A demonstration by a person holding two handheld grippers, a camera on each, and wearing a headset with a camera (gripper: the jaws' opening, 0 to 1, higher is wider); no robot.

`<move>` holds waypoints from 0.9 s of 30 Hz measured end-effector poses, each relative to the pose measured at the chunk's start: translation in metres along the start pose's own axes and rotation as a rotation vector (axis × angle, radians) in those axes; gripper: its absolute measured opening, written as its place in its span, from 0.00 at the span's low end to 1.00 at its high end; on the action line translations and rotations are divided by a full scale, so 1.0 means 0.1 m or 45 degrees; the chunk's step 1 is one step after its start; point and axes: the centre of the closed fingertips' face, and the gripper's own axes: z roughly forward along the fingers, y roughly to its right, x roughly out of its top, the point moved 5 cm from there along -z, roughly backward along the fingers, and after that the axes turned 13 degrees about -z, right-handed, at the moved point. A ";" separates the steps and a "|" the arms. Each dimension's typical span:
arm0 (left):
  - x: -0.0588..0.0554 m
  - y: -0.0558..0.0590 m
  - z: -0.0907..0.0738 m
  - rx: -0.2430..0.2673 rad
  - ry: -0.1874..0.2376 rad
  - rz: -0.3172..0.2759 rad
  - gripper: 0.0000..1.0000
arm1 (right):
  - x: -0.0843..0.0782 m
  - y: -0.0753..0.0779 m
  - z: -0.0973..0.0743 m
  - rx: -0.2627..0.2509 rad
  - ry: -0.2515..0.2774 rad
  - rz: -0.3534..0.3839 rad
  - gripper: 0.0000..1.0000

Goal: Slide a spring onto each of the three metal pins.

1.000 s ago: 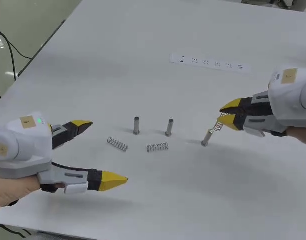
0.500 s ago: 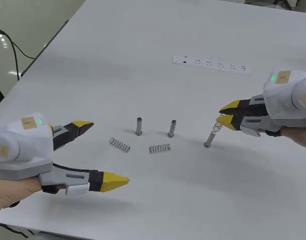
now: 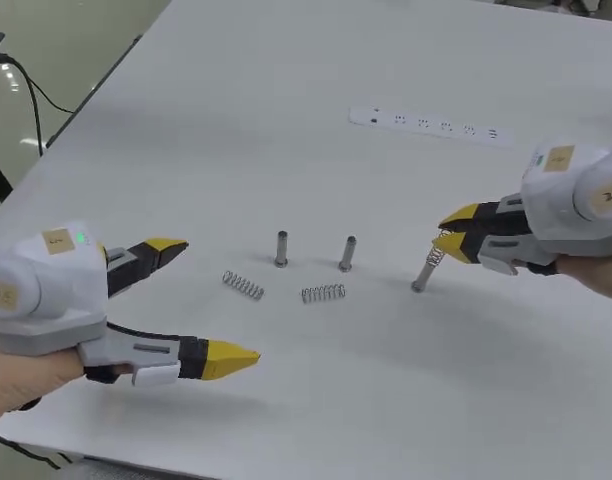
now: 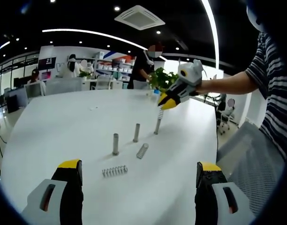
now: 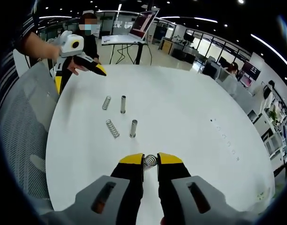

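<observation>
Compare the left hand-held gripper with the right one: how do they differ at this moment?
The left hand-held gripper is wide open and holds nothing; the right hand-held gripper is shut on a spring. The left one hangs short of the loose springs, while the right one has its spring at the top of the rightmost pin. Both have black jaws with yellow tips and white bodies.

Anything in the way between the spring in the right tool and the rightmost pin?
Nothing visible. The right tool is shut on the spring, whose lower end meets the top of the pin. The two loose springs lie off to the side, near the other pins.
</observation>
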 end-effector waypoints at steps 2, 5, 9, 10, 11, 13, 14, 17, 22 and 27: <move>0.00 0.00 0.00 0.000 -0.005 0.000 0.98 | -0.02 -0.01 0.02 0.000 -0.001 0.003 0.08; -0.01 0.01 0.00 -0.002 -0.004 -0.006 0.98 | -0.06 -0.02 0.05 -0.001 -0.013 0.015 0.08; -0.01 0.00 -0.01 0.002 -0.004 -0.005 0.98 | -0.08 -0.04 0.09 0.004 -0.023 0.023 0.08; -0.01 0.00 0.00 0.002 -0.003 -0.007 0.98 | -0.08 -0.04 0.10 0.006 -0.026 0.024 0.08; -0.02 0.00 0.00 0.003 -0.005 -0.013 0.98 | -0.09 -0.04 0.12 0.007 -0.031 0.024 0.08; -0.03 0.00 0.00 0.004 -0.008 -0.012 0.98 | -0.10 -0.05 0.15 0.016 -0.034 0.029 0.08; -0.04 0.00 0.00 0.004 -0.011 -0.014 0.97 | -0.12 -0.06 0.18 0.022 -0.039 0.036 0.08; -0.04 0.01 0.00 0.005 -0.009 -0.019 0.98 | -0.16 -0.08 0.24 0.039 -0.063 0.054 0.08; -0.04 0.00 -0.01 0.009 -0.007 -0.022 0.97 | -0.21 -0.11 0.29 0.050 -0.072 0.073 0.08; -0.04 -0.02 -0.01 0.017 0.001 -0.031 0.98 | -0.28 -0.16 0.34 0.065 -0.092 0.089 0.09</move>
